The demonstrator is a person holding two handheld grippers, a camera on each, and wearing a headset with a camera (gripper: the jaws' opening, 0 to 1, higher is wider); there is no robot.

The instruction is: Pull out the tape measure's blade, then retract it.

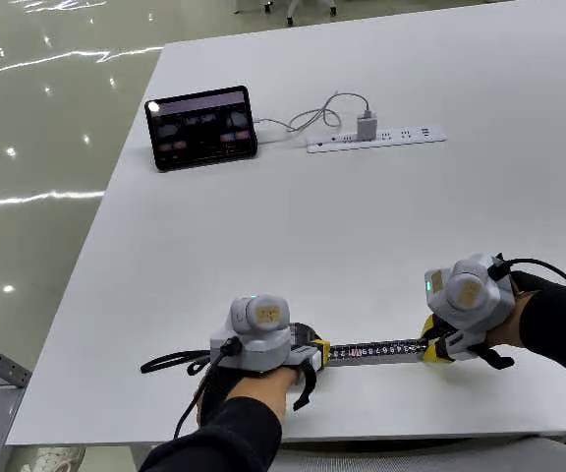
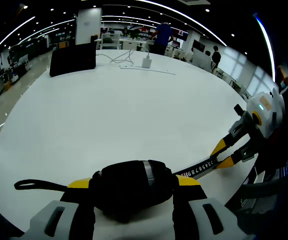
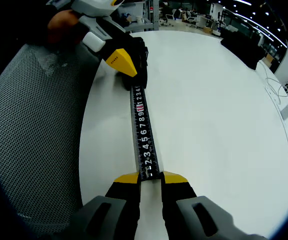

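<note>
Two grippers share the tape measure. The left gripper (image 2: 134, 184) is clamped around the black-and-yellow case (image 2: 126, 192), one jaw on each flank. The right gripper (image 3: 150, 177) has its yellow tips pinched on the free end of the blade (image 3: 143, 130).

Governing relation: the blade runs straight ahead from the right gripper's jaws to the case, and its long axis lines up with those jaws. From the left gripper, the blade leaves the case forward and to the right. A short run of blade is drawn out. It lies flat on the table (image 1: 362, 216), or just above it; contact cannot be confirmed.

Assessment: the pull looks partly or fully made. Any further draw, and the retraction after it, depends on the right gripper travelling along this same axis, away from the case or back toward it.

Clearances: the blade lies close to the near table edge and roughly parallel with it. A mesh chair (image 3: 34, 125) sits just left of the right gripper. The tablet (image 1: 200, 128) and power strip (image 1: 376, 138) are well apart, with bare surface between.
</note>
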